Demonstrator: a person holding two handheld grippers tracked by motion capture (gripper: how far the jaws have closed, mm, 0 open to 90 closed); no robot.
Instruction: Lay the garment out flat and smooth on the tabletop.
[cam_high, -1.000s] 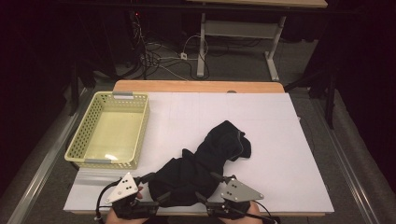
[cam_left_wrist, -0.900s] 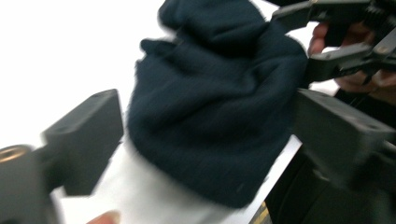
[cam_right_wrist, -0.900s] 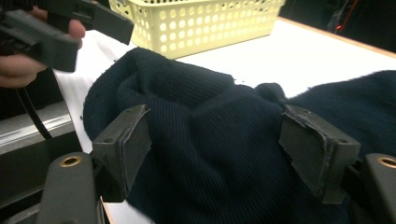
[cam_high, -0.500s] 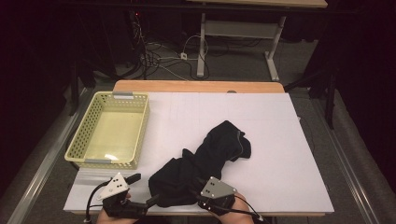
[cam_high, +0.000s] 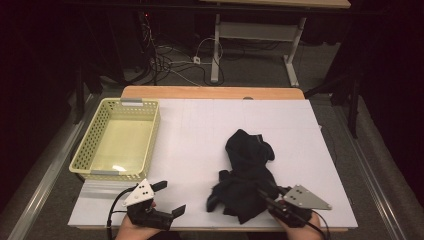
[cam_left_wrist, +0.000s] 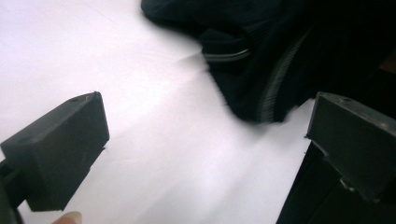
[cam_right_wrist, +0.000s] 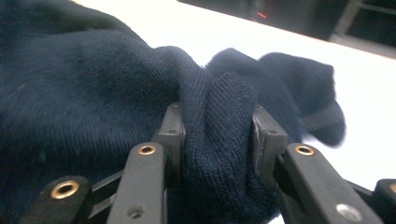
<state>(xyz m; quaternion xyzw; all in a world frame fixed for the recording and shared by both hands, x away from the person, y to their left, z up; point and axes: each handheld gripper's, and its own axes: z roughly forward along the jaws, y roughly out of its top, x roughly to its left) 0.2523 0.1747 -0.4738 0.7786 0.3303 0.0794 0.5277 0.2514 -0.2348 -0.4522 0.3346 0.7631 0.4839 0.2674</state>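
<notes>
Since a second ago the dark navy knitted garment (cam_high: 246, 175) has slid rightward across the white table sheet (cam_high: 200, 125), and the left gripper (cam_high: 167, 199) has come away from it, its jaws having just been opening and now spread wide with nothing but bare white sheet between them. The right gripper (cam_high: 265, 196) has just been closing and is clenched on a thick fold of that garment (cam_right_wrist: 219, 140).

The garment lies crumpled, well to the right of the pale yellow perforated plastic basket (cam_high: 85, 150), its near edge at the table's front rim. The right gripper view brings out the fine ribbed knit bunched between the flat black pads (cam_right_wrist: 173, 135), a texture that the high view reduces to a dark shapeless heap. The left gripper view adds a ribbed cuff and a thin pale stripe on the cloth (cam_left_wrist: 261, 56), lying just beyond the blocky matt black fingertips (cam_left_wrist: 65, 149).
</notes>
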